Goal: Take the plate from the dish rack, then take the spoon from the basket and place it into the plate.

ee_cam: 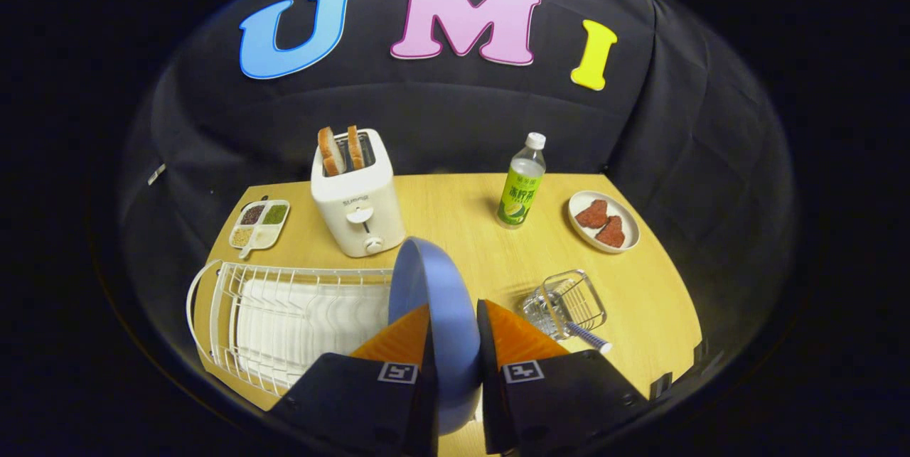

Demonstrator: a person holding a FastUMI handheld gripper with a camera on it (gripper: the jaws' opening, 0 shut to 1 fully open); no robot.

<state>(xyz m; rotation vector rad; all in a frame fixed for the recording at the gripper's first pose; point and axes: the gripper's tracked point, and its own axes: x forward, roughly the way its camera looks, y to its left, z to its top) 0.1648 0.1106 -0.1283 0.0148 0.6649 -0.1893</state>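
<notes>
A blue plate [434,293] stands on edge between my fingers, and my gripper [453,311] is shut on its rim, holding it above the table. The white wire dish rack [284,315] lies just left of the fingers with its slots bare. Right of the fingers a small wire basket [569,300] lies tipped on the table. The spoon [586,336] pokes out of it, its striped handle pointing toward me.
Beyond the plate stands a white toaster [357,205] with two bread slices. A divided dish of grains [259,224] sits at the far left, a bottle [522,183] at the back, and a plate with two reddish pieces [604,222] at the far right. The wooden table [462,229] ends just behind them.
</notes>
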